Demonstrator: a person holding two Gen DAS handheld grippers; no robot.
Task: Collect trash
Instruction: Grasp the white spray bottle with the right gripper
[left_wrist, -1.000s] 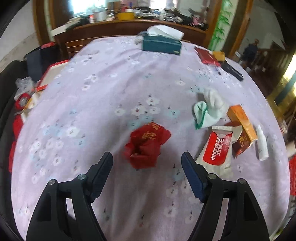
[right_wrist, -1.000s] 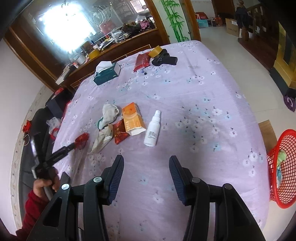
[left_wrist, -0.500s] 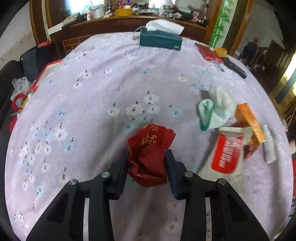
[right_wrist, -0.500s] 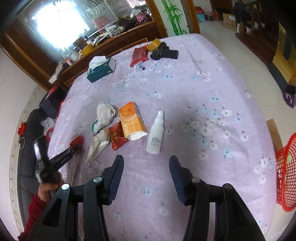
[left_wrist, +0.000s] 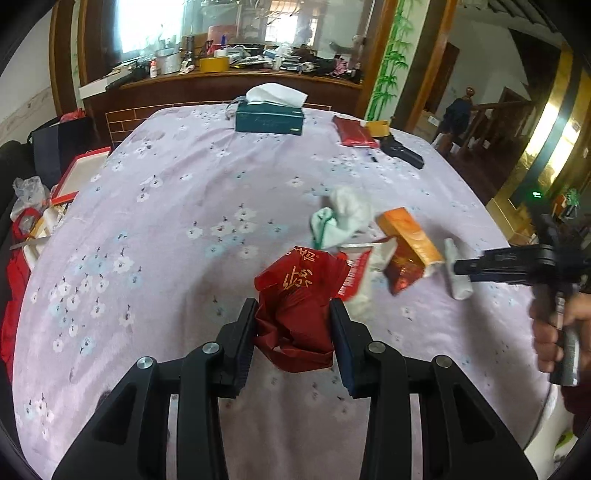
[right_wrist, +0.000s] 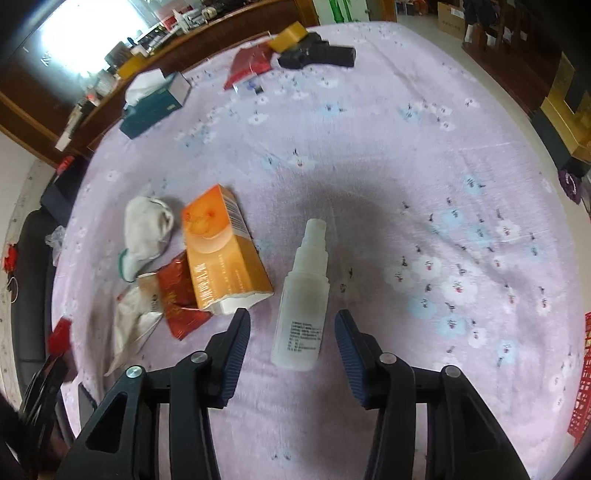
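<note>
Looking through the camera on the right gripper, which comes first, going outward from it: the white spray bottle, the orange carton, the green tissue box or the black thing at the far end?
1. White spray bottle: lying between the open fingers of the right gripper.
2. Orange carton: just left of the bottle.
3. Green tissue box: far left, near the table's edge.
4. Black thing: far end, beside a yellow box.

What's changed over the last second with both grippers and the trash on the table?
The left gripper closed on the crumpled red wrapper and lifted it off the purple tablecloth. The right gripper came down over the white spray bottle, jaws closing somewhat but not touching it. The orange box, white cloth and tissue box stayed put.
</note>
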